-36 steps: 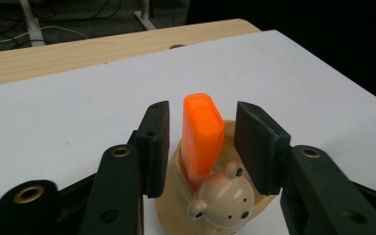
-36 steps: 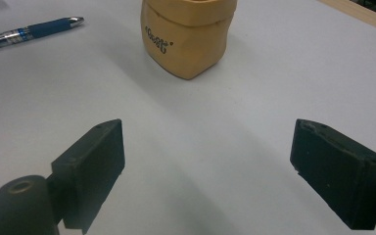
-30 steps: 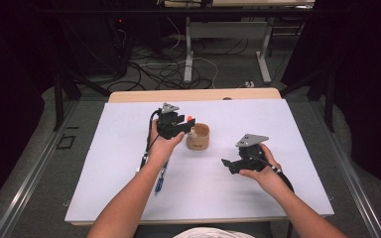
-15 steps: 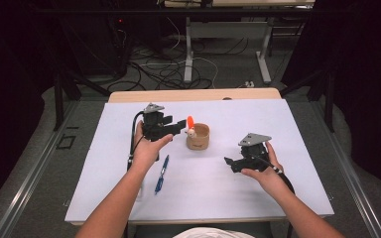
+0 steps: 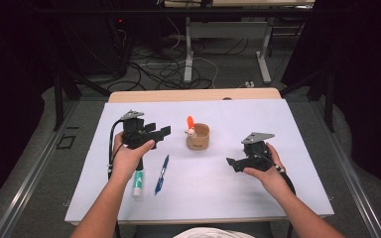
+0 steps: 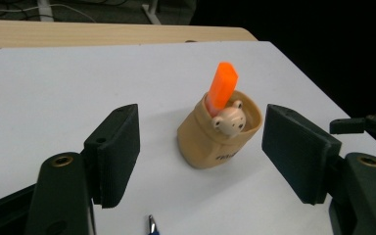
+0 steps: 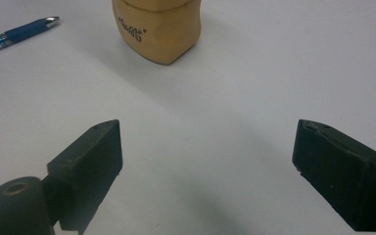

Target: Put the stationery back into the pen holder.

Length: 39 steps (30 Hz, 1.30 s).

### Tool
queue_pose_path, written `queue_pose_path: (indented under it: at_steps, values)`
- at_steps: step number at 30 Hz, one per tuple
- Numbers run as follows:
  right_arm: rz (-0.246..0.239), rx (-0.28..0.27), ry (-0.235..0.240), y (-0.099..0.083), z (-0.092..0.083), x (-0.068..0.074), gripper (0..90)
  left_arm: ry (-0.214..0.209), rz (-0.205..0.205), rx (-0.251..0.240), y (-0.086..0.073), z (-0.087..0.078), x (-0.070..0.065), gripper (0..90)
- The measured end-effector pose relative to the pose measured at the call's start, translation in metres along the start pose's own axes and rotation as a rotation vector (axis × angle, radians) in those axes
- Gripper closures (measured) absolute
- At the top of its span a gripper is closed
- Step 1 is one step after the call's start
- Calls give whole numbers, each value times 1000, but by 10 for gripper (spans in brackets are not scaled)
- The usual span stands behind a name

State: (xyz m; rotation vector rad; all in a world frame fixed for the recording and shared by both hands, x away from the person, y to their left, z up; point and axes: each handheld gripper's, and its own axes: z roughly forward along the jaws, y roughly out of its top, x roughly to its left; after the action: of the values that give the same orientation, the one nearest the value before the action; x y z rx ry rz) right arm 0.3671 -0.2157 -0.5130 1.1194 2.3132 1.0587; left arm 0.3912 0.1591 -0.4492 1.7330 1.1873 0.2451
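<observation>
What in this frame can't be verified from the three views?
- Orange marker: lower part hidden inside the tan cup, left gripper view.
- Cup lettering: too small to read; cup top cut off, right gripper view.
- Tube: upper end under the left hand, high view.
- Blue pen: cut by the edge.

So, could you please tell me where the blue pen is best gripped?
Grip the blue pen across the middle of its barrel, coming from straight above: it lies flat on the table, with a white tube close alongside.

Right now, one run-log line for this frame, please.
left gripper: jaws just opened, empty | orange marker: in tan cup | right gripper: open, empty | blue pen: on table
</observation>
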Motion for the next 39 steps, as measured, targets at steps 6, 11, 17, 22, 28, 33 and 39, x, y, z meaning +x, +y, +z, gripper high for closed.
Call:
queue_pose_path:
  at_steps: [6,11,17,22,28,33,39]
  values:
    - [-1,38,3,0,-2,-1,110,37,-10,30,-13,-10,6,299]
    - [9,11,-17,-2,-1,-2,109,61,1,69,-22,-17,14,300]
    - [34,17,-15,-3,-1,-3,108,66,-15,94,-34,-26,21,306]
    - [33,17,-12,-4,0,-2,106,72,-37,133,-41,-32,26,309]
    - [44,24,0,-4,1,-2,103,77,-58,174,-48,-36,30,306]
    - [50,21,10,-5,1,-2,100,107,-75,221,-55,-37,33,306]
    - [54,25,15,-6,1,-2,100,134,-108,254,-63,-37,38,325]
